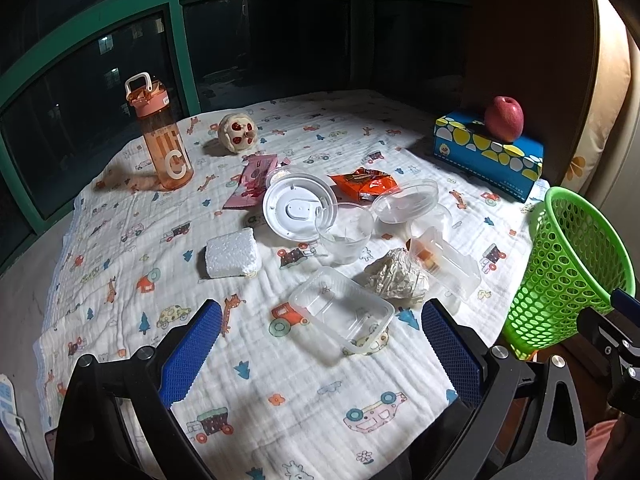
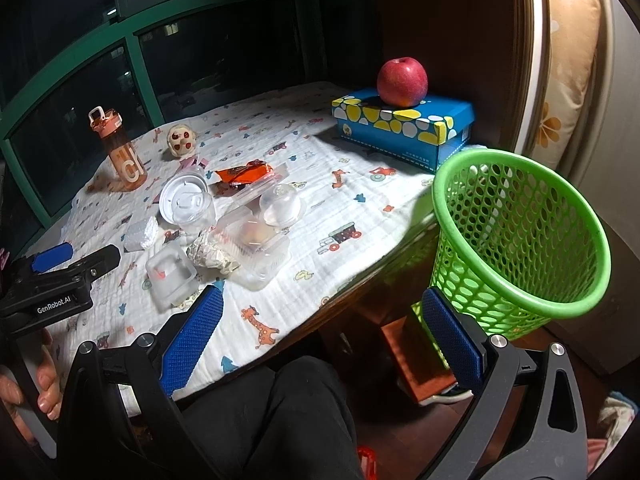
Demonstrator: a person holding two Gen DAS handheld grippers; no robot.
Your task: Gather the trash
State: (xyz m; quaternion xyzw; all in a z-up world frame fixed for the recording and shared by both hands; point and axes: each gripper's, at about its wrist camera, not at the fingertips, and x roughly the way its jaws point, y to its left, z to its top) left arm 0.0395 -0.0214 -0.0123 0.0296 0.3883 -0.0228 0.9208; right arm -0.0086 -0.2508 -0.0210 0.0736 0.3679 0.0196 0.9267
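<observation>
Hovering: left claw spread, empty, over clear tray | right claw spread, empty | risk: thin tray is crushed, slips.

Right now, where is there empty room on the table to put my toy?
Free cloth lies between the trash pile and the tissue box, and left of the foam block. It is crowded around the white lid.

left gripper: black frame, silver screws | fingers: blue textured pads | legs: black trousers
</observation>
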